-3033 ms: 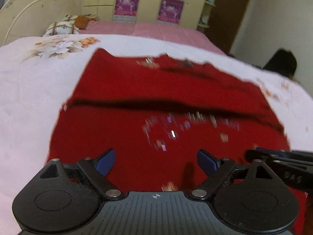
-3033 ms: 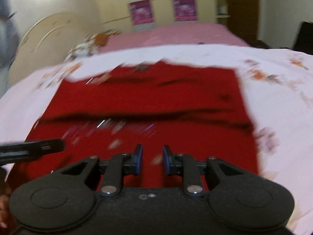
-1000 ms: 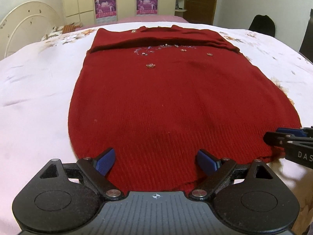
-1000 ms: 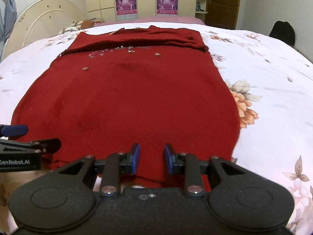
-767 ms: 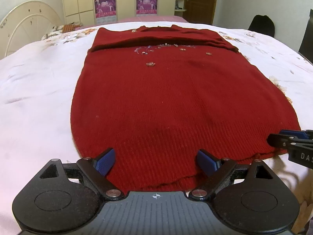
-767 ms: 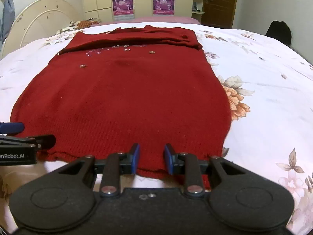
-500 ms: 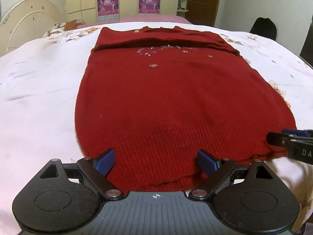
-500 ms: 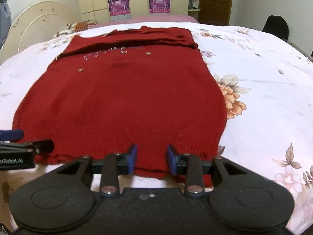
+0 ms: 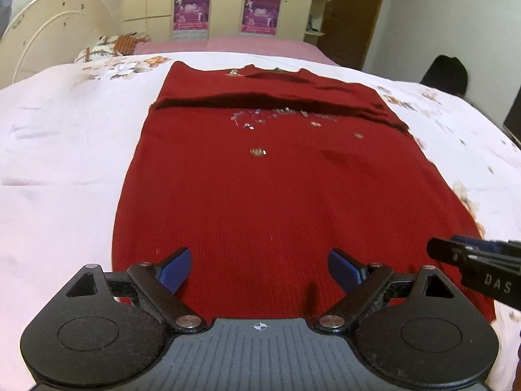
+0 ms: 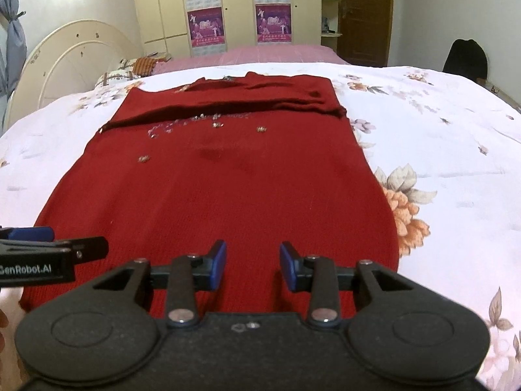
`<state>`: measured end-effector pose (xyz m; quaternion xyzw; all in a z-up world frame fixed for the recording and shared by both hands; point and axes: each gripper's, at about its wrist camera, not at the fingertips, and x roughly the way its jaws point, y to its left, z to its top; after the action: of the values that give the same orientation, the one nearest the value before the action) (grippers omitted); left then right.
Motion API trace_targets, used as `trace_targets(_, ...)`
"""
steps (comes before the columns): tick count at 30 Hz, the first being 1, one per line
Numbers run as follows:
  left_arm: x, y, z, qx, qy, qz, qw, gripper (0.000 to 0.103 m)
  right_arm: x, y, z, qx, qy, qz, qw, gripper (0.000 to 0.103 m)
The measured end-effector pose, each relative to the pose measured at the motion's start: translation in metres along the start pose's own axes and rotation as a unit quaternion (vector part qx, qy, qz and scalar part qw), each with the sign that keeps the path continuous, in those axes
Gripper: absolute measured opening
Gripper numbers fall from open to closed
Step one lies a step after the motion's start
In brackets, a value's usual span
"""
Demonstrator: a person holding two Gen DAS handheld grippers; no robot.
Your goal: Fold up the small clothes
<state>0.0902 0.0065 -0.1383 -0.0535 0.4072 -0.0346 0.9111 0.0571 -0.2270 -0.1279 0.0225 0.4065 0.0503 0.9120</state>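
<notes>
Left claw (image 9: 259, 268): hanging released above the near hem of the sweater, its blue pads (image 9: 172, 268) spread wide apart and grasping nothing.
Right claw (image 10: 252, 264): hovering over the sweater's near hem too, toward the hem's right part; its pads (image 10: 217, 262) are standing a modest gap apart, with only knit showing between them and nothing being pinched.
Claws together: sitting side by side over the hem, each one's tip poking into the other's view from the side.
Sweater (image 9: 276, 195): a red knit, lying flat and lengthwise on the bed, hem nearest the claws and neckline farthest from them.
Hem edge: hidden under the claw bodies in both views, so whether any pad is touching the cloth cannot be told.
Sparkly trim (image 9: 257, 152): small shiny beads are scattering across the sweater's chest, beyond its middle.
Folded band (image 10: 228, 106): at the sweater's far end a strip of red cloth, probably the sleeves, is lying crosswise over the chest and casting a dark shadow line.
Bed cover (image 10: 456, 163): white with orange and grey flowers, spreading out on both sides of the sweater.
Pillow (image 9: 97, 50): lying beyond the sweater's far left corner, by the cream headboard (image 9: 52, 29).
Wardrobe (image 10: 228, 9): standing behind the sweater's far end, carrying purple posters.
</notes>
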Motion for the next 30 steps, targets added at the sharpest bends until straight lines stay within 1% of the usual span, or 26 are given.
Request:
trace_targets(4,0.017,-0.001,0.015,-0.010,-0.001,0.008,0.9999,0.090,0.012,-0.001,0.012,0.000,0.000,0.005,1.000,0.033)
trace_targets(7,0.031,-0.002,0.022,-0.009,0.007,0.020,0.9997,0.090,0.025,-0.001,0.021,-0.002,0.005,0.006,1.000,0.033)
trace_targets(10,0.045,-0.002,0.024,-0.008,0.018,0.028,0.9994,0.090,0.038,0.000,0.027,-0.004,0.017,0.012,1.000,0.033)
trace_targets(14,0.057,-0.001,0.020,0.015,0.012,0.051,0.9985,0.090,0.053,0.002,0.029,-0.023,0.024,0.011,0.999,0.033)
trace_targets(17,0.058,0.003,0.018,0.031,0.004,0.055,0.9980,0.090,0.066,-0.004,0.029,-0.032,0.032,-0.007,0.999,0.034)
trace_targets(22,0.051,0.009,0.016,0.026,0.014,0.061,0.9977,0.091,0.067,-0.031,0.026,-0.025,0.026,-0.013,0.999,0.033)
trace_targets(23,0.049,0.011,0.014,0.025,0.016,0.064,0.9975,0.095,0.065,-0.037,0.025,-0.021,0.026,-0.013,0.999,0.033)
trace_targets(24,0.048,0.012,0.013,0.023,0.020,0.069,0.9972,0.103,0.063,-0.042,0.024,-0.018,0.026,-0.015,0.999,0.033)
trace_targets(26,0.043,0.016,0.007,0.018,0.023,0.072,0.9970,0.103,0.059,-0.049,0.021,-0.013,0.027,-0.019,0.999,0.033)
trace_targets(30,0.034,0.017,-0.002,0.024,0.023,0.070,0.9970,0.103,0.047,-0.054,0.014,-0.012,0.030,-0.028,0.999,0.035)
